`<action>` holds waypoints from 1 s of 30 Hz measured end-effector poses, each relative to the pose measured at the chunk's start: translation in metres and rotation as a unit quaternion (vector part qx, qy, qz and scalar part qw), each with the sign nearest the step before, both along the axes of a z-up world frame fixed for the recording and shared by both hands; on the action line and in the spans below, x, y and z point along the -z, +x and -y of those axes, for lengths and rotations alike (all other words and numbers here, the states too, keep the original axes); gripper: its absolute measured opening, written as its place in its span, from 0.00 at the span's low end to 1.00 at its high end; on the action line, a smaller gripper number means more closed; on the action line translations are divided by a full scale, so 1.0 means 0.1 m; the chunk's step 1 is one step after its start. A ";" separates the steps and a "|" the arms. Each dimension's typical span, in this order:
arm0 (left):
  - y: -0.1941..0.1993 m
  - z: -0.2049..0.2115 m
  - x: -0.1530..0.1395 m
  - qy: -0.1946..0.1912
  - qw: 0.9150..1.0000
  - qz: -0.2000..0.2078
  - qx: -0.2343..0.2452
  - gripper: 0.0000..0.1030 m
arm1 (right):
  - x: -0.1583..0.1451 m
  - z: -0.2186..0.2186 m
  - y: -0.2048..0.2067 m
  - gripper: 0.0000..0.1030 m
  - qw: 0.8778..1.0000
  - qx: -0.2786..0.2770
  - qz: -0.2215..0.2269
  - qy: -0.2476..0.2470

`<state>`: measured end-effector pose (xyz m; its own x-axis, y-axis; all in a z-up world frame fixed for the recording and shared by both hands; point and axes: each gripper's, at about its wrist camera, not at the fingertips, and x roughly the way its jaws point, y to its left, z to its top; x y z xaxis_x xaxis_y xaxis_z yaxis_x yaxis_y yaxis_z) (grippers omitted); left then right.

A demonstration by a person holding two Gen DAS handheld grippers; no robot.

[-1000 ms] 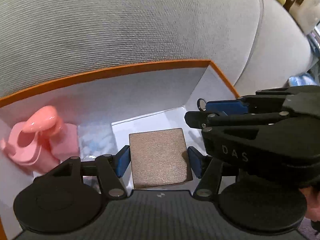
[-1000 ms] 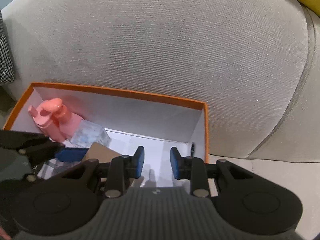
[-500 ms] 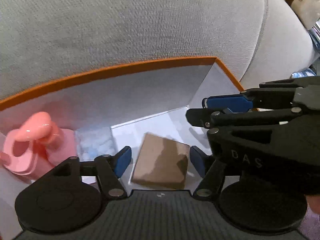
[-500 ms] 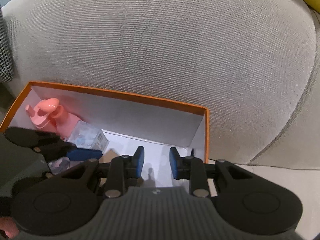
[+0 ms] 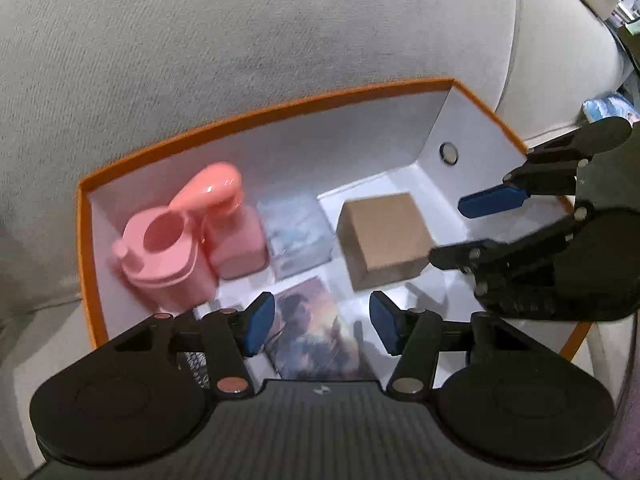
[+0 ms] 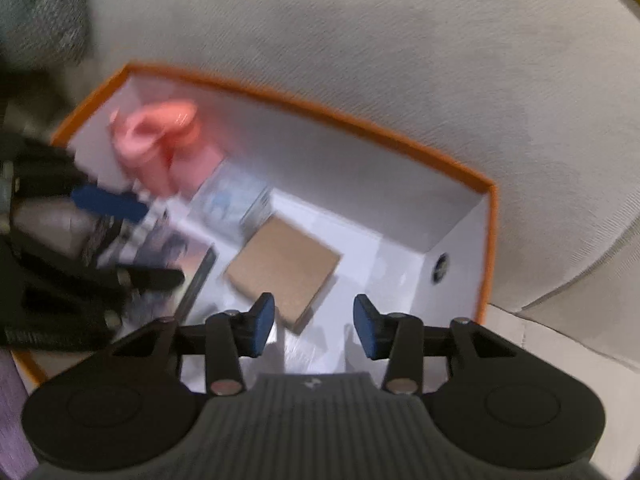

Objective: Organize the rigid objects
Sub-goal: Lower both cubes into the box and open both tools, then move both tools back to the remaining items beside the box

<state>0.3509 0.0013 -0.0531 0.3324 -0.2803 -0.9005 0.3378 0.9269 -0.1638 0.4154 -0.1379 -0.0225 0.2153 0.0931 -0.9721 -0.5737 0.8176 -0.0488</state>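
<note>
In the left wrist view, an orange-rimmed white cardboard box (image 5: 472,120) is seen against grey woven sofa upholstery (image 5: 240,40). A glossy pink plastic pump bottle with a cup-shaped holder (image 5: 188,236) stands at the box's left end, a clear faceted packet (image 5: 298,236) beside it, and a plain brown cardboard cube (image 5: 384,236) right of that, resting on the white floor. A flat printed picture card (image 5: 316,324), shown clearly only here, lies in the lower centre, under the left tool (image 5: 322,324). That tool's jaws are closing with nothing gripped between them. The right tool (image 5: 476,226) is seen from the side at the right edge.

In the blurred right wrist view, the cube (image 6: 284,272) is shown as a flat brown square just above the right tool (image 6: 314,326), whose jaws are opening, empty. Bare white floor is left between the cube and the box's right wall (image 6: 460,248), where a small round metal disc (image 6: 442,266) is set.
</note>
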 end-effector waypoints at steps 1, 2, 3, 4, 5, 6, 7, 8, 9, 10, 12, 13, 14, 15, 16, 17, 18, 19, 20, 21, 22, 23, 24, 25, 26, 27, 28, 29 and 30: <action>0.00 -0.03 -0.06 0.004 1.000 0.001 0.000 0.62 | 0.04 -0.03 -0.02 0.44 1.000 -0.012 -0.004 -0.006; 0.02 -0.03 -0.04 0.010 1.000 0.005 -0.001 0.62 | 0.09 -0.08 -0.05 0.44 1.000 -0.025 -0.005 -0.014; 0.03 -0.04 -0.04 0.014 1.000 0.008 -0.003 0.62 | 0.11 -0.10 -0.06 0.43 0.999 -0.033 -0.005 -0.021; 0.01 -0.10 -0.07 0.016 1.000 0.008 -0.005 0.62 | 0.15 -0.12 -0.07 0.43 0.999 -0.039 -0.006 -0.027; 0.04 -0.11 -0.06 0.014 1.000 0.007 -0.008 0.62 | 0.18 -0.16 -0.06 0.42 0.998 -0.045 -0.006 -0.031; 0.05 -0.13 -0.06 0.012 1.000 0.007 -0.009 0.62 | 0.20 -0.17 -0.05 0.41 0.998 -0.049 -0.004 -0.031; 0.06 -0.14 -0.05 0.012 1.000 0.007 -0.009 0.62 | 0.19 -0.17 -0.03 0.34 0.998 -0.052 0.002 -0.030; 0.08 -0.14 -0.04 0.014 1.000 0.008 -0.010 0.61 | 0.20 -0.19 -0.01 0.31 0.998 -0.059 0.002 -0.029; 0.10 -0.14 -0.03 0.016 1.000 0.009 -0.011 0.59 | 0.21 -0.22 0.02 0.30 0.997 -0.065 0.005 -0.030; 0.11 -0.15 -0.02 0.017 1.000 0.009 -0.010 0.55 | 0.22 -0.24 0.03 0.25 0.996 -0.076 0.012 -0.034; 0.16 -0.15 0.01 0.017 1.000 0.006 -0.012 0.50 | 0.23 -0.29 0.05 0.21 0.993 -0.107 0.027 -0.043; 0.18 -0.16 0.02 0.016 1.000 0.003 -0.012 0.48 | 0.24 -0.31 0.07 0.21 0.992 -0.117 0.030 -0.048; 0.20 -0.16 0.04 0.017 1.000 0.002 -0.014 0.48 | 0.26 -0.32 0.08 0.21 0.990 -0.127 0.033 -0.053; 0.22 -0.15 0.06 0.018 1.000 0.002 -0.016 0.46 | 0.27 -0.33 0.10 0.21 0.988 -0.137 0.036 -0.056; 0.24 -0.15 0.08 0.018 1.000 0.001 -0.017 0.44 | 0.27 -0.32 0.11 0.21 0.987 -0.142 0.039 -0.057; 0.26 -0.15 0.10 0.018 1.000 0.001 -0.019 0.43 | 0.28 -0.32 0.13 0.20 0.987 -0.143 0.041 -0.057; 0.28 -0.14 0.11 0.016 1.000 0.000 -0.021 0.41 | 0.28 -0.31 0.16 0.19 0.988 -0.141 0.042 -0.056; 0.30 -0.14 0.13 0.014 1.000 -0.001 -0.024 0.39 | 0.29 -0.30 0.18 0.19 0.988 -0.137 0.043 -0.054; 0.33 -0.13 0.15 0.011 1.000 -0.004 -0.028 0.37 | 0.29 -0.30 0.20 0.19 0.988 -0.137 0.042 -0.052; 0.36 -0.12 0.16 0.008 0.999 -0.007 -0.032 0.34 | 0.30 -0.30 0.21 0.20 0.988 -0.138 0.043 -0.052; 0.38 -0.12 0.16 0.001 0.999 -0.008 -0.039 0.33 | 0.30 -0.29 0.20 0.20 0.988 -0.138 0.046 -0.052; 0.41 -0.12 0.16 -0.004 0.999 -0.008 -0.042 0.33 | 0.30 -0.29 0.19 0.20 0.988 -0.141 0.048 -0.052; 0.44 -0.11 0.16 -0.010 0.999 -0.009 -0.047 0.33 | 0.30 -0.28 0.19 0.20 0.987 -0.141 0.049 -0.051; 0.46 -0.10 0.16 -0.017 0.998 -0.012 -0.054 0.32 | 0.30 -0.27 0.18 0.20 0.988 -0.139 0.049 -0.049; 0.48 -0.09 0.17 -0.017 0.998 -0.012 -0.061 0.32 | 0.30 -0.26 0.19 0.20 0.988 -0.137 0.049 -0.048; 0.49 -0.07 0.17 -0.017 0.998 -0.011 -0.066 0.32 | 0.30 -0.26 0.18 0.20 0.988 -0.135 0.050 -0.049; 0.51 -0.06 0.18 -0.017 0.997 -0.011 -0.069 0.32 | 0.30 -0.26 0.18 0.20 0.988 -0.133 0.052 -0.051; 0.52 -0.05 0.19 -0.017 0.997 -0.012 -0.073 0.32 | 0.31 -0.26 0.18 0.20 0.989 -0.130 0.053 -0.051; 0.53 -0.03 0.19 -0.016 0.997 -0.013 -0.075 0.32 | 0.30 -0.25 0.17 0.20 0.989 -0.129 0.054 -0.050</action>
